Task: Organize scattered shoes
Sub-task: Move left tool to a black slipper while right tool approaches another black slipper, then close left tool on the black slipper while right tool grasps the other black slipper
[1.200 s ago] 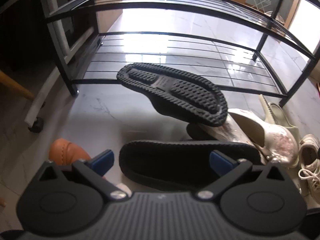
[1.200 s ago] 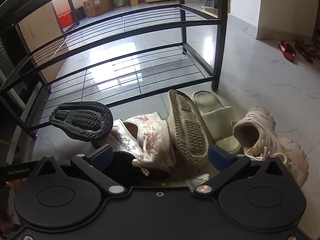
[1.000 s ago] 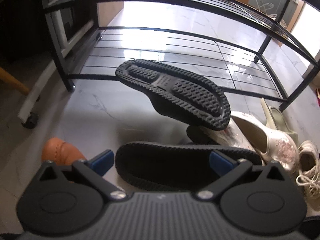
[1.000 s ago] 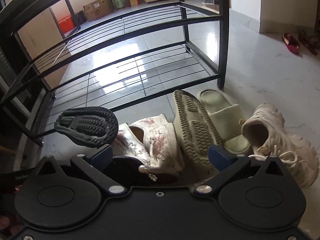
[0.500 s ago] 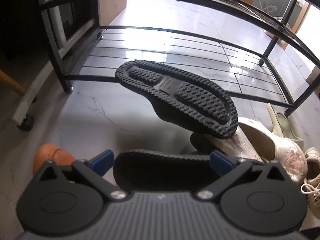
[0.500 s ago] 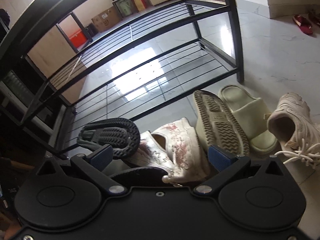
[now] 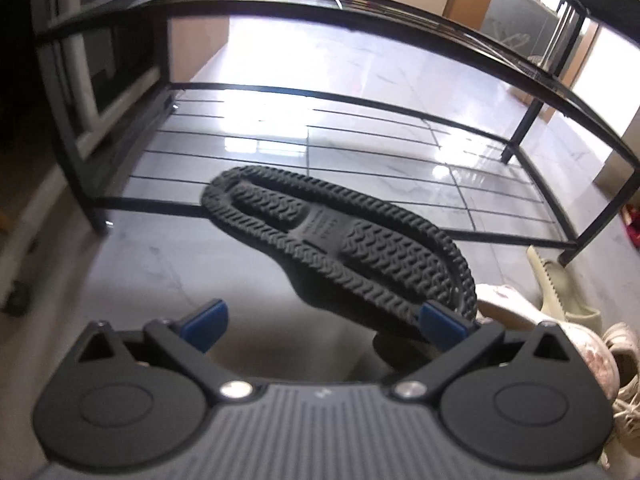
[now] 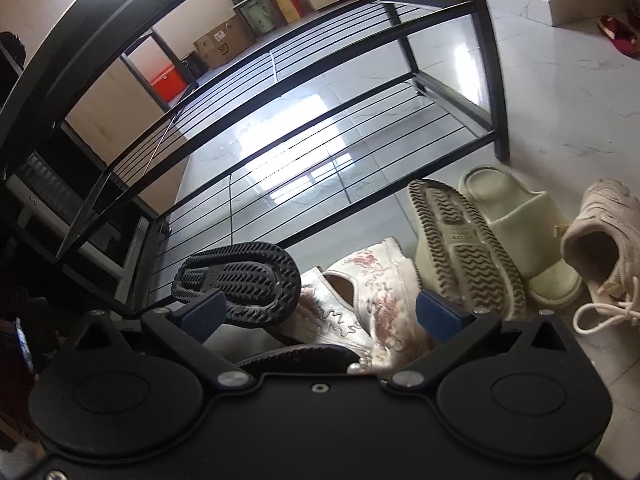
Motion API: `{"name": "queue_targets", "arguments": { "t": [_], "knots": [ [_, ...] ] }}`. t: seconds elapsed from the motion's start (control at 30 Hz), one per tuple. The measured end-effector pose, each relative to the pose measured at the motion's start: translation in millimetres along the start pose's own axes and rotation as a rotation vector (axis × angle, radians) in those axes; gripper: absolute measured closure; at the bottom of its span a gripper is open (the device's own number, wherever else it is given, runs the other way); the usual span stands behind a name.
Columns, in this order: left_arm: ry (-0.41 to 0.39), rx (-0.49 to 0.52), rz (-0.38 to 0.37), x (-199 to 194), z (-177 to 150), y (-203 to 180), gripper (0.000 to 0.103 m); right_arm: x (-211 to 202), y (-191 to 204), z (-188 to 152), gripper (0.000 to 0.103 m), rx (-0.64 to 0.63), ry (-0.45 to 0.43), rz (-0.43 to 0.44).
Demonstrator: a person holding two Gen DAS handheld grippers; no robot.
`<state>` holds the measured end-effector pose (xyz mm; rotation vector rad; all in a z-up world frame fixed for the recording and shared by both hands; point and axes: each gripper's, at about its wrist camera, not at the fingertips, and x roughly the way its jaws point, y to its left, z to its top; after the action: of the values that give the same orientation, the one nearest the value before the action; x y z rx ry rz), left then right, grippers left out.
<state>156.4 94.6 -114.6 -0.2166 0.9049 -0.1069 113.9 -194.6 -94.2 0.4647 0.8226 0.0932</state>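
A black shoe (image 7: 340,248) leans sole-up on the pile, just beyond my open left gripper (image 7: 322,324); only floor lies between its blue fingertips. In the right wrist view the same black sole (image 8: 240,280) sits by the left fingertip of my open right gripper (image 8: 320,316). A pair of white floral shoes (image 8: 368,296) lies between that gripper's fingers, and the rim of a second black shoe (image 8: 300,354) shows under it. To the right are a cream slide turned sole-up (image 8: 464,248), its upright mate (image 8: 520,232) and a beige sneaker (image 8: 608,240).
A black metal shoe rack (image 7: 140,202) with wire shelves (image 8: 320,148) stands on the glossy marble floor behind the pile. Cardboard boxes and a red crate (image 8: 168,80) sit far back. Red shoes (image 8: 620,32) lie at the far right.
The left view has lifted and tipped up: the flat black shoe between its fingers and the orange shoe have dropped out of sight. The right view has also tilted up and shifted.
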Motion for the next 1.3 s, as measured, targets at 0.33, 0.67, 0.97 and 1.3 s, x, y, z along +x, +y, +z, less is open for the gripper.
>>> {"name": "queue_targets", "arguments": {
  "t": [0.33, 0.67, 0.97, 1.3],
  "knots": [
    [0.008, -0.004, -0.085, 43, -6, 15, 0.001, 29, 10, 2, 0.0, -0.045, 0.074, -0.001],
    [0.008, -0.084, -0.138, 55, -3, 28, 0.001, 31, 7, 1, 0.0, -0.019, 0.091, 0.023],
    [0.011, -0.112, -0.146, 70, 4, 24, 0.001, 31, 6, -1, 0.0, -0.02, 0.099, 0.025],
    [0.003, -0.167, -0.176, 89, 15, 27, 0.001, 32, 6, -4, 0.0, -0.022, 0.109, 0.025]
  ]
}}
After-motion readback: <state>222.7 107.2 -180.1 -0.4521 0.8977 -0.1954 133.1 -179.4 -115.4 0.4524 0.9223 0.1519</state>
